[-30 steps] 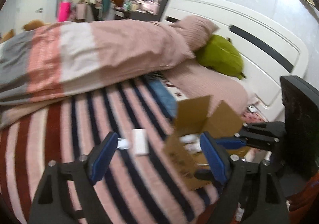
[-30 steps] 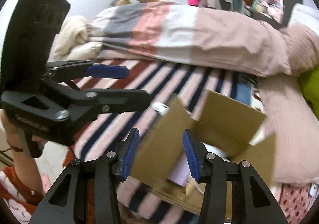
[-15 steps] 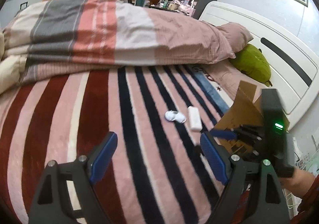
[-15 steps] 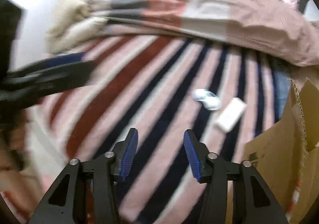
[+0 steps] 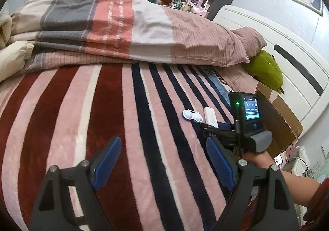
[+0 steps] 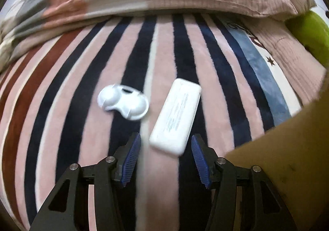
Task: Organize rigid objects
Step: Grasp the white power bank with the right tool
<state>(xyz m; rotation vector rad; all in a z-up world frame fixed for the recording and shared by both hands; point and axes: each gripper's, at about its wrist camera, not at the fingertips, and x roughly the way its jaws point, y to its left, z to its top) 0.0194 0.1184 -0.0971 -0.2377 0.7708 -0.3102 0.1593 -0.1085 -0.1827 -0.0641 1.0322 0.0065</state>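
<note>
Fleecy striped blanket (image 6: 164,45); glossy white plastic case (image 6: 176,115)

A striped blanket (image 6: 164,50) carries a white block (image 6: 175,115), a white clip (image 6: 123,101) and a cardboard box (image 6: 287,148).

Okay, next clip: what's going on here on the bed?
A person is tidying small items off a striped blanket with two handheld grippers. The right gripper is open and lined up on a white rectangular case, not gripping it. A white two-lobed plastic piece lies beside the case. A cardboard box sits at the bed's edge. The left gripper is open and empty.
</note>
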